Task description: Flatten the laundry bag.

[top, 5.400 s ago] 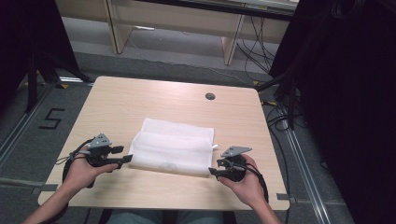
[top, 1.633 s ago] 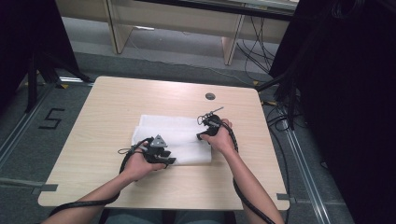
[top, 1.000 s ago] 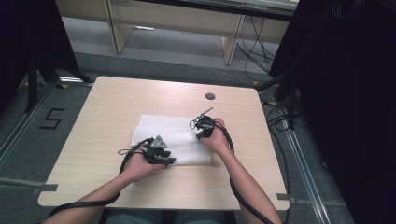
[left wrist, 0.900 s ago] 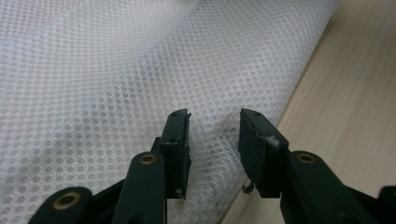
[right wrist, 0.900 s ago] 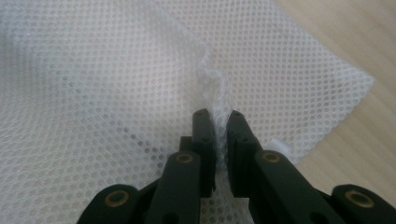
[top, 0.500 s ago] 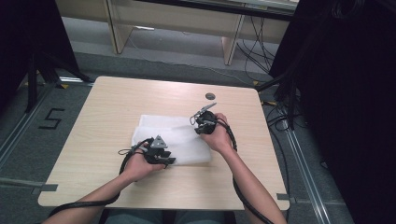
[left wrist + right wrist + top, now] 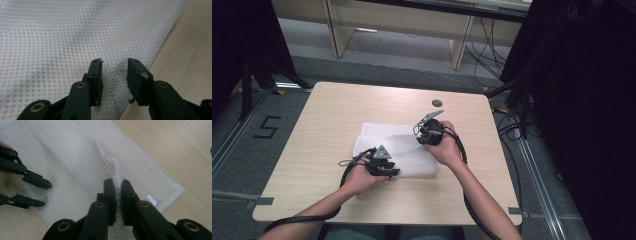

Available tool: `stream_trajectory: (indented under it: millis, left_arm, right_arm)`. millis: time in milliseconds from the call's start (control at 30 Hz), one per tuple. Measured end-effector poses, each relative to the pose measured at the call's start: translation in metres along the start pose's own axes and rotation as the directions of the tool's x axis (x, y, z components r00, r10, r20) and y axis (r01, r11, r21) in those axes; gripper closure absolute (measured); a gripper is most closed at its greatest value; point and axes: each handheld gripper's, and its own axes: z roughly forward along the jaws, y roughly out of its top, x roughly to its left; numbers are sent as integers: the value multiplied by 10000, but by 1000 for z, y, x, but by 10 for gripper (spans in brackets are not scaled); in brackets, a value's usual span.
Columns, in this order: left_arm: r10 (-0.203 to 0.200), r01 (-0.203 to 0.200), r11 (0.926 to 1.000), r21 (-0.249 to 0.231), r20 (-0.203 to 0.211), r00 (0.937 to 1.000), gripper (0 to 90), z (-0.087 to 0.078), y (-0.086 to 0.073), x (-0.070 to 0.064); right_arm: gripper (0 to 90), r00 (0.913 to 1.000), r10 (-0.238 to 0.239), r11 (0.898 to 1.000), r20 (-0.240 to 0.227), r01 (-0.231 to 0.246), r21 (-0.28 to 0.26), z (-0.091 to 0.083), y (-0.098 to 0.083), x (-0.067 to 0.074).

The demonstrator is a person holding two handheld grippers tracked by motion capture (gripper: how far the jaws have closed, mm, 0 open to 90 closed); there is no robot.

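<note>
wooden table (image 7: 337, 115), grey floor; right gripper (image 7: 117, 185) pinching white mesh bag (image 7: 389, 142); left gripper (image 7: 114, 65) released.

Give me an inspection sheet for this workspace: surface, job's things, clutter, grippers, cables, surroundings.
Surface: light wooden table, bare around the work.
Job's things: white mesh bag lying flat mid-table, one fold pinched up.
Clutter: small dark round thing near the far edge.
Grippers: right gripper shut on a bunched fold of mesh; left gripper open over the bag's near edge, mesh between its jaws.
Cables: one trails from each gripper; more hang beyond the table.
Surroundings: grey floor marked 5, wooden furniture behind, dark stands.
</note>
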Motion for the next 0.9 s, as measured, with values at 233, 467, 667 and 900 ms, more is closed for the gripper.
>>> stream_trajectory:
  millis: [233,467,667,900]
  left_arm:
    - [-58,58,10000,-10,71,10000,646,-1,1,0]
    - [445,-443,9990,-75,258,9987,842,-13,17,-22]
    - [214,-232,9974,681,273,9994,895,0,16,-24]
    - [-568,558,9960,698,112,9983,895,7,17,-17]
  right_arm:
    - [855,9998,34,9995,-198,-40,-307,-7,2,10]
    - [854,9996,-80,9987,-285,66,-504,-10,2,11]
    - [855,9997,144,9971,-217,-160,-748,-16,1,17]
    - [855,9988,-65,9955,-491,18,-946,-28,1,25]
